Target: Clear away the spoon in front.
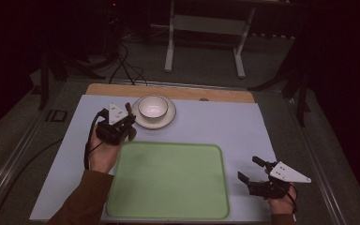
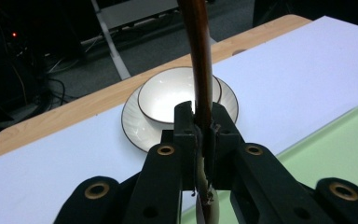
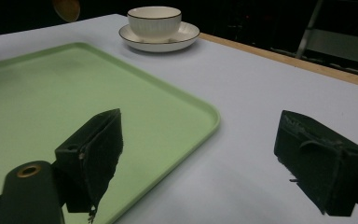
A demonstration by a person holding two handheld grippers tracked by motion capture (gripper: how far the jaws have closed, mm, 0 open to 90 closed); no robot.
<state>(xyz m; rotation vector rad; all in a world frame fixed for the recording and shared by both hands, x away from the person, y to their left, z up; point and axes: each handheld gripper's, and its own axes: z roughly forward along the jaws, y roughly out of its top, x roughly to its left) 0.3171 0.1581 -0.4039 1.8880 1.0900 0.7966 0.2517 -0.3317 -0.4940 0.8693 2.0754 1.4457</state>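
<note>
High view first, then. What have I got in the left gripper [image 1: 130,123]?

— You have its jaws clamped on a thin brown handle [image 2: 199,60], a wooden spoon by the look of it. In the left gripper view the handle rises straight up between the pads, and its pale lower end hangs below them.

— And where am I against the dishes?

— Just beside them. The white bowl [image 1: 153,107] sits on its saucer [image 1: 168,119] at the far side of the blue mat [image 1: 243,126], and your left gripper is at the saucer's left edge, above the far left corner of the green tray [image 1: 168,180].

— I see a round brown shape in the right gripper view, top left.

— That is the spoon's bowl end [image 3: 66,8], held in the air left of the white bowl.

— My right gripper [image 1: 252,169]?

— Jaws wide apart, nothing between them, low over the mat just off the tray's right edge, well apart from the dishes.
</note>
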